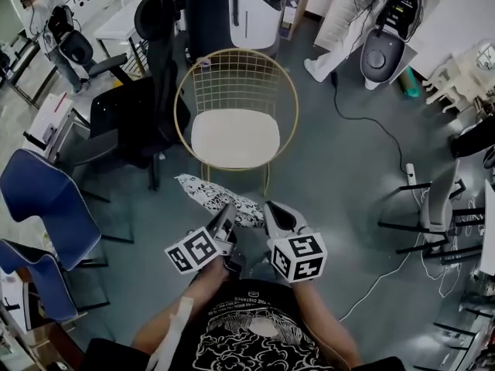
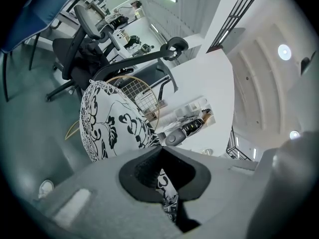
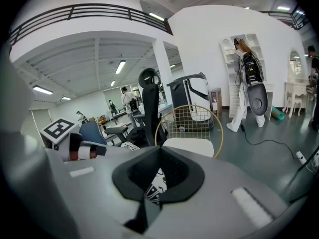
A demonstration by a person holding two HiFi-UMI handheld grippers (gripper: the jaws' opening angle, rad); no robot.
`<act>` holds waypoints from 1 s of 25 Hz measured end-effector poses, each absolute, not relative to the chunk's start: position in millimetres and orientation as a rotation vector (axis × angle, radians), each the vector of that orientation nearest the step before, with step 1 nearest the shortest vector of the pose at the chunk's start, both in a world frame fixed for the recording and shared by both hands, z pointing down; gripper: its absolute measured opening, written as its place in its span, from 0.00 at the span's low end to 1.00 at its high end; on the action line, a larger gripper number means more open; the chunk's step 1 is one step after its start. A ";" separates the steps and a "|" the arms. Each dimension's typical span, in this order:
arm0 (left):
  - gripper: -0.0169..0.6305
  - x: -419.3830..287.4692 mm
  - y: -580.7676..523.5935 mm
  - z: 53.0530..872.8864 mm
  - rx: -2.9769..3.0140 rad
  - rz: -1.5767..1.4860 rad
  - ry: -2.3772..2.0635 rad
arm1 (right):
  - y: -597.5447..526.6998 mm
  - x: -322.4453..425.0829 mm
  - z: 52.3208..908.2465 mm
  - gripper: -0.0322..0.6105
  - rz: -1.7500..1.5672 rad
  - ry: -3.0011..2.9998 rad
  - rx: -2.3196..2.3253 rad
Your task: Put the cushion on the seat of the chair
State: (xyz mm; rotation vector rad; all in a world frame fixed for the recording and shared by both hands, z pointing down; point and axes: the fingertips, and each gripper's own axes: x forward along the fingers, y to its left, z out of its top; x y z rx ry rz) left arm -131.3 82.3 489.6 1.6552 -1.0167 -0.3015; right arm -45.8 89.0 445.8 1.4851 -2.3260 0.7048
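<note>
Cushion (image 1: 215, 194), white with a black floral print, not on the seat (image 1: 236, 139): held above the grey floor (image 1: 340, 184) just short of the seat's front edge, toward its front-left corner. Pinched at the near edge by the left gripper (image 1: 229, 212) and the right gripper (image 1: 272, 212), side by side and close together, each with its marker cube (image 1: 298, 256) toward the person's chest. In the left gripper view, jaws pressed together on a fold of the printed fabric, the strip caught between the black pads (image 2: 144, 171), the bulk of the cushion (image 2: 112, 118) bulging up and to the left beyond them. In the right gripper view, jaws likewise clamped on a patch of the same print (image 3: 153, 185), with only that small piece visible in the notch. Straight ahead, the gold wire chair (image 1: 236, 72), round-framed with a grid back and a bare white seat pad. To the left of it, a black office chair (image 1: 155, 68); at the floor's left edge, two blue chairs (image 1: 42, 195). Trailing across the right part of the floor, a white cable (image 1: 387, 273).
</note>
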 end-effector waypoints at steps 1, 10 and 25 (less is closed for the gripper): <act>0.03 -131.6 78.4 490.3 1.654 -0.302 -1.021 | 85.5 -45.3 446.8 0.05 0.706 -2.327 1.485; 0.03 -119.6 36.4 504.6 1.616 -0.308 -1.101 | 40.7 -26.6 461.3 0.05 0.718 -2.371 1.401; 0.03 -90.4 -39.9 519.6 1.502 -0.324 -1.318 | -60.7 17.8 471.7 0.05 0.785 -2.481 1.150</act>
